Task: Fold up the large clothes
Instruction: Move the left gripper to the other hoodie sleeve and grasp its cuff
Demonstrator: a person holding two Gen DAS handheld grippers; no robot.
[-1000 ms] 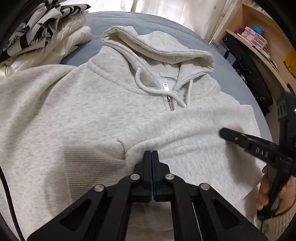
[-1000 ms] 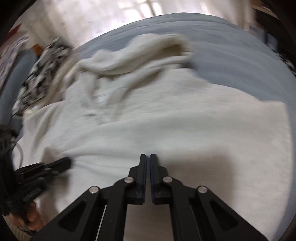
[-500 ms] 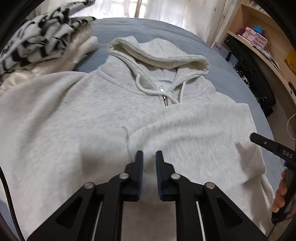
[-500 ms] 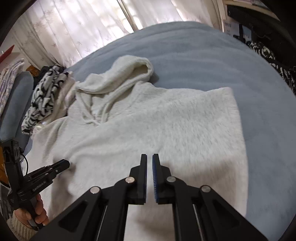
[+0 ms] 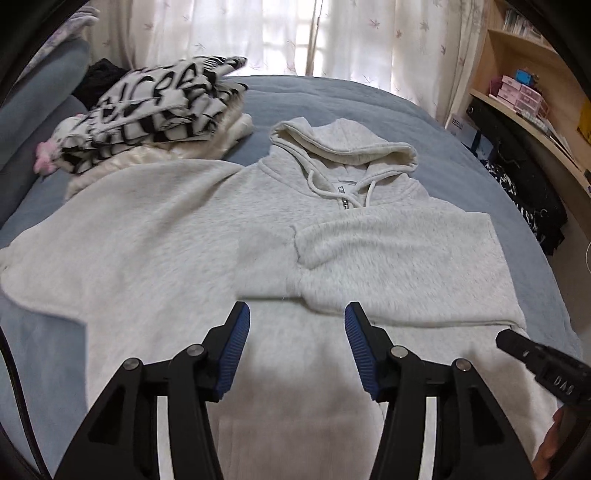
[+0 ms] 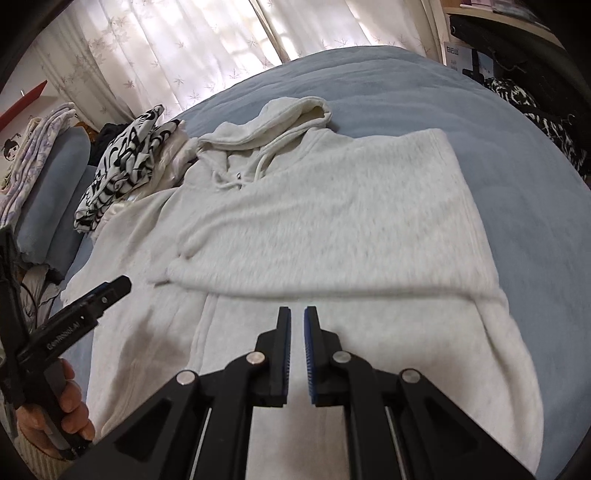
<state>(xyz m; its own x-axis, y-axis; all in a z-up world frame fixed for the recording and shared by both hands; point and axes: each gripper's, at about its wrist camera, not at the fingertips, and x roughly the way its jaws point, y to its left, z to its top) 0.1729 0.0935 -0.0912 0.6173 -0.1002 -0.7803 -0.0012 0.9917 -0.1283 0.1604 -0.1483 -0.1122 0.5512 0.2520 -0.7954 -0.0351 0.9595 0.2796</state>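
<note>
A light grey zip hoodie point(image 5: 192, 236) lies face up on the blue bed point(image 5: 332, 99), hood toward the window. Its right sleeve point(image 5: 399, 258) is folded across the chest; its left sleeve point(image 5: 74, 251) is spread out flat. My left gripper point(image 5: 297, 317) is open and empty, raised above the hoodie's lower front. My right gripper point(image 6: 297, 317) hovers above the hem with its jaws slightly apart and nothing between them. The hoodie also fills the right wrist view point(image 6: 332, 206), where the left gripper point(image 6: 107, 295) shows at the left edge.
A pile of folded clothes with a black-and-white patterned top point(image 5: 155, 107) sits at the bed's far left, next to a blue pillow point(image 6: 55, 192). Wooden shelves with boxes point(image 5: 524, 92) and dark items stand to the right. Curtains point(image 5: 295, 33) hang behind.
My left gripper has opened, let go of the folded sleeve and pulled back and up. My right gripper has also lifted and drawn back from the hoodie, its jaws parting slightly.
</note>
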